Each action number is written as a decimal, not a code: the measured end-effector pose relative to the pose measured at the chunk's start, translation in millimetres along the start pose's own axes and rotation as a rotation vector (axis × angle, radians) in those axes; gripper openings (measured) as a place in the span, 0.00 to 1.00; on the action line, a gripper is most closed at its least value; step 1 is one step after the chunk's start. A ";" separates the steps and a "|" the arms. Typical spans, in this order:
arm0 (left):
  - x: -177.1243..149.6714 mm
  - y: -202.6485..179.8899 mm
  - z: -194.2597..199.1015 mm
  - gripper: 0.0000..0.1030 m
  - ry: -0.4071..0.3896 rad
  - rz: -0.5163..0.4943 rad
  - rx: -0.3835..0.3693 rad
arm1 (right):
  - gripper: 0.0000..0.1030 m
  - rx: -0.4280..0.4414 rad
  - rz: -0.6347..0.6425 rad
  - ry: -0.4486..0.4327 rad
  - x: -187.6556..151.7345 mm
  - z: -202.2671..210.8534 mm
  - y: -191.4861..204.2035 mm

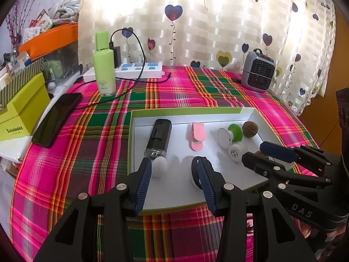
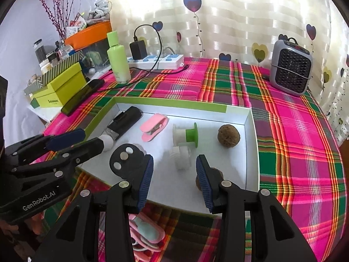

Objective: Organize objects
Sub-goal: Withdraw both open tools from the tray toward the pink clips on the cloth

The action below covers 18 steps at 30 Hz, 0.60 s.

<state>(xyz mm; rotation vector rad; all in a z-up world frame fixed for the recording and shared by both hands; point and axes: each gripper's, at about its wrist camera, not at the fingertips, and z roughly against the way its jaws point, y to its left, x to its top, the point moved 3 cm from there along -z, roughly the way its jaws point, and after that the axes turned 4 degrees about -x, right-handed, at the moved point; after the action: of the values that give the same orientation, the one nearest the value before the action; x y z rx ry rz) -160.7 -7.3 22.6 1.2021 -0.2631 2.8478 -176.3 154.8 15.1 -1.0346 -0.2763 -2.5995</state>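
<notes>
Left tongs [image 1: 174, 170]: released, jaws parted over the near edge of the tray, nothing between the pads.
Right tongs [image 2: 174, 174]: released, jaws parted over the tray's near right part, gripping nothing.
Tray [image 1: 196, 114]: shallow white box lid with a green rim, on the plaid-covered surface [image 1: 98, 131], directly ahead of both tongs.
Black cylinder [image 1: 158, 137]: lies ahead of the left tongs' left finger, its clear end toward them.
White ball [image 1: 159, 167]: just beside the left finger of the left tongs, touching the cylinder's clear end.
Pink stapler [image 1: 197, 136]: ahead of the left tongs, between the cylinder and the suction holders.
Green suction holder [image 2: 192, 134]: on its side, ahead of the right tongs; a white one [image 2: 181, 156] lies nearer, between their fingers in the view.
Walnut [image 2: 229, 135]: ahead and to the right of the right tongs, apart from the holders.
Second walnut [image 2: 198, 183]: partly hidden behind the right tongs' right finger.
Background: green bottle [image 1: 104, 65], power strip [image 1: 139, 69] and small heater [image 1: 258, 71] far beyond the tray; a dark phone [image 1: 56, 119] far left.
</notes>
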 end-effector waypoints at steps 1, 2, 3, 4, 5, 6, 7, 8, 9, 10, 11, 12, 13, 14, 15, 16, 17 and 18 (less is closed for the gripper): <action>-0.7 0.0 1.4 0.42 -0.001 0.002 -0.004 | 0.41 0.003 -0.004 -0.006 -0.4 2.6 -0.3; -1.6 0.3 3.2 0.42 -0.002 0.004 -0.008 | 0.41 0.004 -0.005 -0.011 -0.9 4.5 -0.6; -3.5 0.8 6.0 0.42 -0.005 0.006 -0.009 | 0.41 0.008 -0.005 -0.021 -1.9 7.7 -0.7; -5.2 1.0 8.4 0.42 -0.008 0.004 -0.009 | 0.41 0.011 -0.002 -0.026 -2.7 9.6 -0.3; -6.8 1.3 10.8 0.42 -0.012 0.001 -0.006 | 0.41 0.014 -0.001 -0.031 -3.8 11.5 -0.1; -8.8 2.0 13.9 0.42 -0.016 -0.001 -0.003 | 0.41 0.022 -0.001 -0.035 -5.0 13.5 0.0; -10.7 2.3 16.5 0.42 -0.017 0.001 -0.005 | 0.41 0.030 -0.006 -0.037 -6.5 15.6 -0.6; -12.2 2.9 18.8 0.42 -0.020 0.004 -0.012 | 0.41 0.033 -0.017 -0.042 -8.0 17.8 -1.7; -13.3 4.1 20.3 0.42 -0.022 0.007 -0.020 | 0.41 0.034 -0.023 -0.043 -9.0 19.4 -2.5; -15.0 4.4 22.4 0.42 -0.022 0.008 -0.022 | 0.41 0.032 -0.028 -0.042 -10.8 21.1 -3.1; -15.8 4.6 23.2 0.42 -0.022 0.008 -0.021 | 0.41 0.029 -0.028 -0.042 -12.5 22.5 -3.5; -17.1 4.5 25.2 0.42 -0.022 0.008 -0.022 | 0.41 0.026 -0.028 -0.040 -14.7 23.9 -3.9; -18.6 4.1 27.7 0.42 -0.024 0.008 -0.027 | 0.41 0.025 -0.027 -0.037 -17.6 25.6 -4.1; -19.3 3.7 29.1 0.42 -0.025 0.006 -0.032 | 0.41 0.027 -0.027 -0.035 -19.0 26.7 -4.0; -20.7 3.0 31.4 0.42 -0.028 0.003 -0.038 | 0.41 0.030 -0.028 -0.032 -21.7 28.4 -4.0; -21.6 1.8 33.1 0.42 -0.030 0.002 -0.047 | 0.41 0.033 -0.028 -0.030 -24.1 30.1 -3.8; -23.2 0.9 34.7 0.42 -0.031 0.001 -0.054 | 0.41 0.036 -0.027 -0.029 -25.6 30.9 -3.9; -25.3 0.0 35.6 0.42 -0.026 0.002 -0.061 | 0.41 0.041 -0.024 -0.029 -27.9 32.2 -3.3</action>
<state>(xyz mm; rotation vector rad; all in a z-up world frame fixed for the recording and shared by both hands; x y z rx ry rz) -117.8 -12.6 28.9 1.2284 -0.3493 2.8055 -138.3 173.9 18.6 -1.0617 -0.3504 -2.5907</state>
